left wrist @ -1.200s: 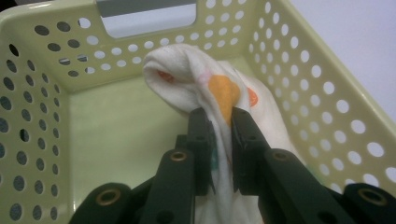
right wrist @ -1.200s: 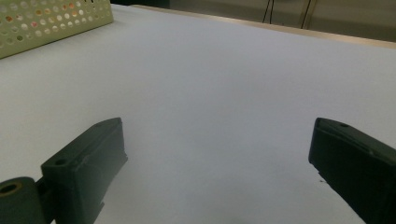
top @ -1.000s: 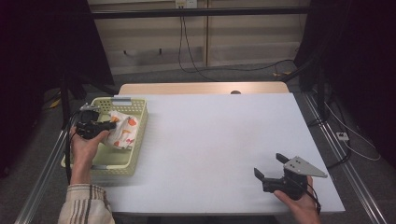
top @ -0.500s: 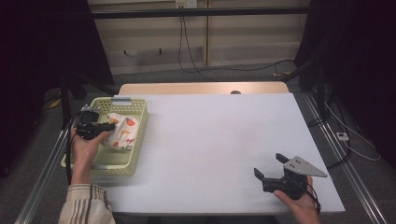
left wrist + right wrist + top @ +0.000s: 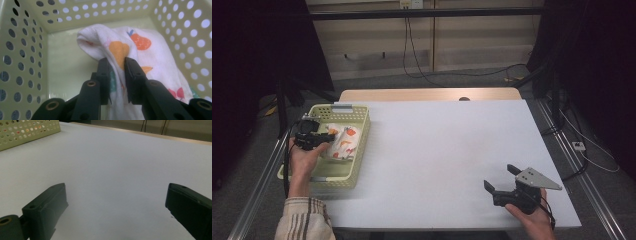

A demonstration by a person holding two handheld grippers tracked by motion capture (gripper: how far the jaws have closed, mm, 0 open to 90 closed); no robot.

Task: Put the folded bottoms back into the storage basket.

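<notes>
White table (image 5: 437, 150) with a wooden strip (image 5: 427, 94) along its far edge. Black cables (image 5: 412, 50) hang down the pale wall panels (image 5: 377, 45) behind; a small white plug (image 5: 578, 146) lies on the grey floor (image 5: 592, 135) at right.

A white cloth (image 5: 343, 142) printed with orange and red fruit shapes lies bunched up inside a pale green basket (image 5: 343, 176) with perforated walls, at the left of the frame in the high view. In the left gripper view the cloth (image 5: 150, 50) fills the middle and right of the frame, rumpled into a soft heap, with one fold pulled up and pinched into a narrow ridge.
</notes>
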